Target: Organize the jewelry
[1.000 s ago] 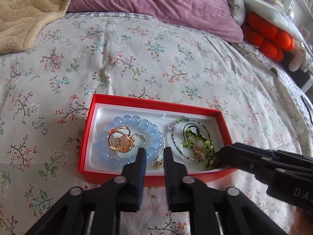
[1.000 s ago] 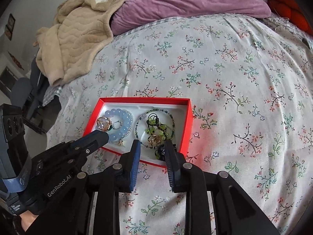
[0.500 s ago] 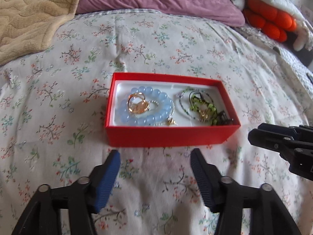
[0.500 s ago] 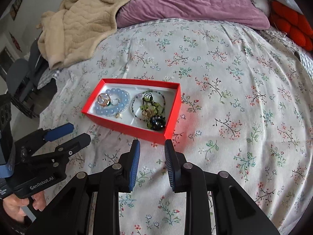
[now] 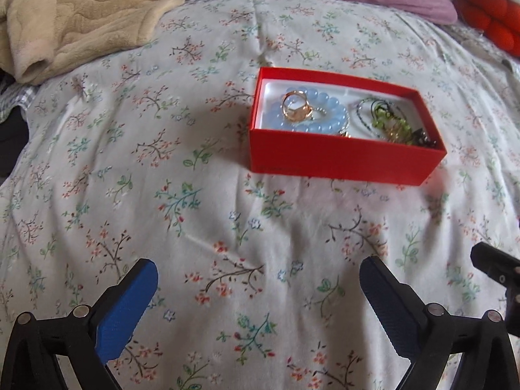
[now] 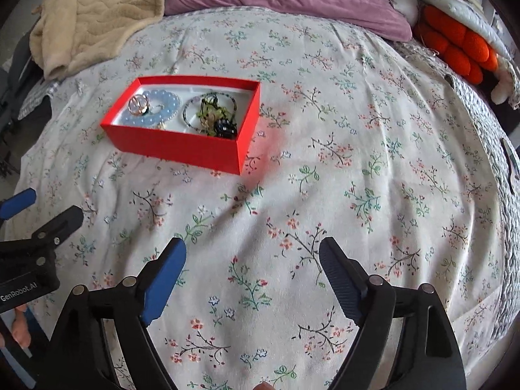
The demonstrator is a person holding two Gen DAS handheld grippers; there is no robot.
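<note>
Left gripper (image 5: 258,281) jaws spread wide, empty; right gripper (image 6: 252,260) likewise, empty; both well short of red box (image 6: 182,144).

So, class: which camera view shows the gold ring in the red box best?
The left wrist view: the gold ring looks larger and sharper there, resting on the blue bead bracelet inside the red box. The right wrist view shows the ring smaller and farther off, its details hard to make out.
</note>
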